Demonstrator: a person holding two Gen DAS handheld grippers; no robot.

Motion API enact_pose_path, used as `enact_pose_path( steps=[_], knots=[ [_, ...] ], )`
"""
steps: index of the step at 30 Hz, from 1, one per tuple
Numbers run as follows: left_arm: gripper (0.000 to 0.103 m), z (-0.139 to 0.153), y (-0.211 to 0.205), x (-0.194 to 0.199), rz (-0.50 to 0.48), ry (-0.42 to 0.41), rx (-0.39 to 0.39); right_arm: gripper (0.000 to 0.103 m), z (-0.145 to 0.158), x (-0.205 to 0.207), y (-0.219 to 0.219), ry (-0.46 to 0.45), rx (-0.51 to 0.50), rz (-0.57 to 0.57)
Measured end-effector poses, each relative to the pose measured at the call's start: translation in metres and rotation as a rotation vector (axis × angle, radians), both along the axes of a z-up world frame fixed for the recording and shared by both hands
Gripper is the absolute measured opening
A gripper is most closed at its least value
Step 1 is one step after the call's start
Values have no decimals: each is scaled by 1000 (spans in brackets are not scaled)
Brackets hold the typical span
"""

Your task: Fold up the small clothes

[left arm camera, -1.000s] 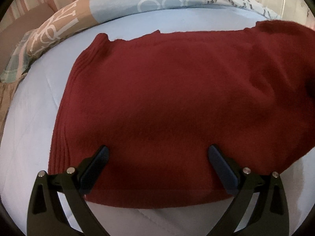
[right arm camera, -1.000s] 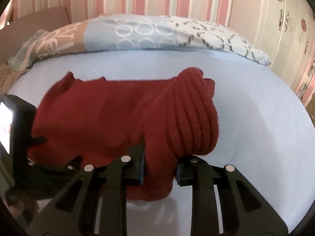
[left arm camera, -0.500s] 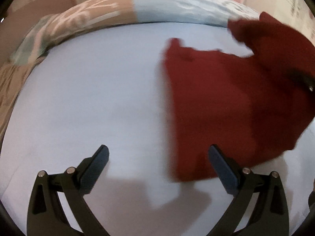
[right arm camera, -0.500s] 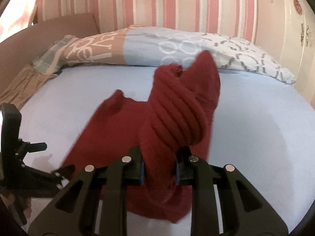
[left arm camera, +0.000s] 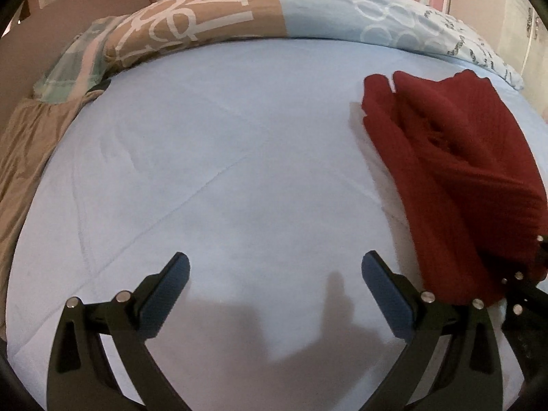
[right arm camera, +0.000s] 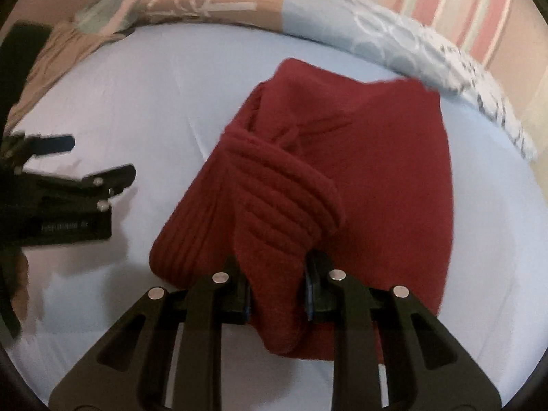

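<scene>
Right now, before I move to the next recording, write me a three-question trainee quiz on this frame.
1. True or false: the left gripper is open and holds nothing.
2. What grips the ribbed part of the red sweater? A) right gripper B) left gripper C) neither
3. Fill in: the sweater lies on a light ____ bed sheet.

Key: 1 true; 2 A; 3 blue.
</scene>
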State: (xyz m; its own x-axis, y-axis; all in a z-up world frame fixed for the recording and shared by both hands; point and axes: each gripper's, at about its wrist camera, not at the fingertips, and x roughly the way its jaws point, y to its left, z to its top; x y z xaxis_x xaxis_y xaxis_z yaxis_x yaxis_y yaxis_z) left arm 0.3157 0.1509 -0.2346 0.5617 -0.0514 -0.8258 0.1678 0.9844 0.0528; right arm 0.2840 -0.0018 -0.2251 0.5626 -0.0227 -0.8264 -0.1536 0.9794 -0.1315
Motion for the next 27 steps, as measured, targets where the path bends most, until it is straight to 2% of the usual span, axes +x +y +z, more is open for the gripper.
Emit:
enact_pose_path(
  steps=[2,5,7,10,13,15,17,21,24,27],
  knots=[
    [101,-1,-1,0,-3,5,-27,23,4,-1,0,-6,9,-14],
    [101,1,-4,-6,-8,7,-53,30,14,-6,-9,-6,31,-14],
    [101,5,-8,-10,-19,6,-71,49,29,-15,-21,-12,91,8],
    [101,10,-19,-18,-44,5,-85,63,53,-32,-50,-49,135,-25],
    [101,16,-33,-24,-66,5,-90,66,61,-44,-77,-51,156,-51],
    [101,20,-41,-27,-74,9,-121,66,59,-50,-93,-45,179,-75],
    [101,24,-49,-32,-79,19,-143,67,58,-58,-104,-21,284,-70],
    [101,31,-63,-45,-79,16,-124,67,68,-75,-121,-87,314,-119],
    [101,35,-70,-52,-74,12,-94,67,67,-72,-132,-90,307,-153],
    [101,43,-78,-59,-83,4,-105,67,63,-69,-148,-93,296,-199]
  ],
)
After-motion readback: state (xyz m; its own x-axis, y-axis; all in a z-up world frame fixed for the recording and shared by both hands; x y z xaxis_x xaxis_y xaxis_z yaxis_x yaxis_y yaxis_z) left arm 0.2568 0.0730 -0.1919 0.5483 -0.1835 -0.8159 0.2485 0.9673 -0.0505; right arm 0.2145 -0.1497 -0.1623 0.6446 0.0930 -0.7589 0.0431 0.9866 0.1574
